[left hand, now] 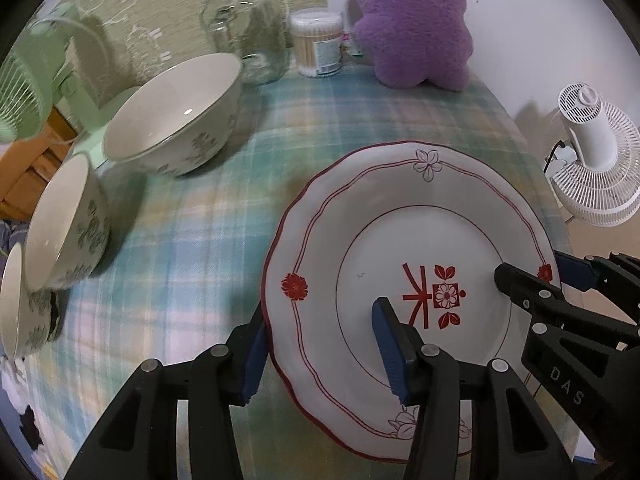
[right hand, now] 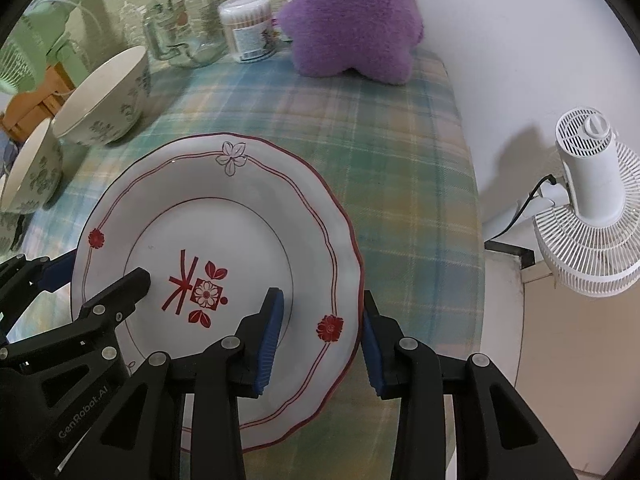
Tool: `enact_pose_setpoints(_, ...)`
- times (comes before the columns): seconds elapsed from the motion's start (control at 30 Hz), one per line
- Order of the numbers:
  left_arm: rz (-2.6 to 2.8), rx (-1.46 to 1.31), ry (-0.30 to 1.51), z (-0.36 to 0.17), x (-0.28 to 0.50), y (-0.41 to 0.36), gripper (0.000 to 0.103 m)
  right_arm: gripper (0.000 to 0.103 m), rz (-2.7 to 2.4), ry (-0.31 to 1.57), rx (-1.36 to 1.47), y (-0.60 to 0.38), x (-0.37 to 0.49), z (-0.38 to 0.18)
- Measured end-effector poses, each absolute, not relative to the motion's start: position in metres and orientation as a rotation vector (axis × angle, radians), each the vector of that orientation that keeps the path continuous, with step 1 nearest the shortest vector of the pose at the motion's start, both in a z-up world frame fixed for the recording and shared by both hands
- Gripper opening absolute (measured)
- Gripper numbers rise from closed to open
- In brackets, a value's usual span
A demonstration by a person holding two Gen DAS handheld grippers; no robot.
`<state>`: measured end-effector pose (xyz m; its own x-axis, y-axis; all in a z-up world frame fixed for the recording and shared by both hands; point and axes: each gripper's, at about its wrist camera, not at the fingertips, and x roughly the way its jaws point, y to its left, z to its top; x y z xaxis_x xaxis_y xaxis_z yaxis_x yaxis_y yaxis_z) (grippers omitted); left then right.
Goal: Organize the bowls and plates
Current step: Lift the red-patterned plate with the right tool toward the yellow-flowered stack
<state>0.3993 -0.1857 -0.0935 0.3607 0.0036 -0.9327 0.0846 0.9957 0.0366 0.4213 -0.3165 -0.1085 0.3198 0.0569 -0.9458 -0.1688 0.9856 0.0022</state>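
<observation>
White scalloped ceramic plate with red rim lines and a red centre motif (left hand: 408,292) lies near the right edge of the table under a pale plaid cloth (left hand: 224,208). Three cream bowls with grey-green leaf print stand at the left: large bowl (left hand: 176,116), mid bowl (left hand: 68,224), and a third (left hand: 16,312) cut off by the frame edge.

Left gripper (left hand: 324,356) straddles the plate's left rim, jaws part-open, one blue pad outside the rim, the other over the plate's well. Right gripper (right hand: 320,340) straddles the opposite rim likewise. Whether either pad pair actually presses on the rim cannot be told.

Handling judgement: plate is stiff, glazed, likely slippery, moderately heavy, chips if dropped. Best hold is on the flat rim at two opposite sides, as now set up.

Hard to read: whether the plate rests on the cloth or is lifted; its near rim behind the gripper bodies; the underside.
</observation>
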Motion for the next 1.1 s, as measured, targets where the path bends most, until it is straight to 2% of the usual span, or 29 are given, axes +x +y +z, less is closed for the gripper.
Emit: enact_pose_setpoints(1.1,-0.15,0.051,1.147,-0.031,0.281,-0.158,0.051,0.036,0.019,1.17,-0.041,-0.292,0.292,-0.033)
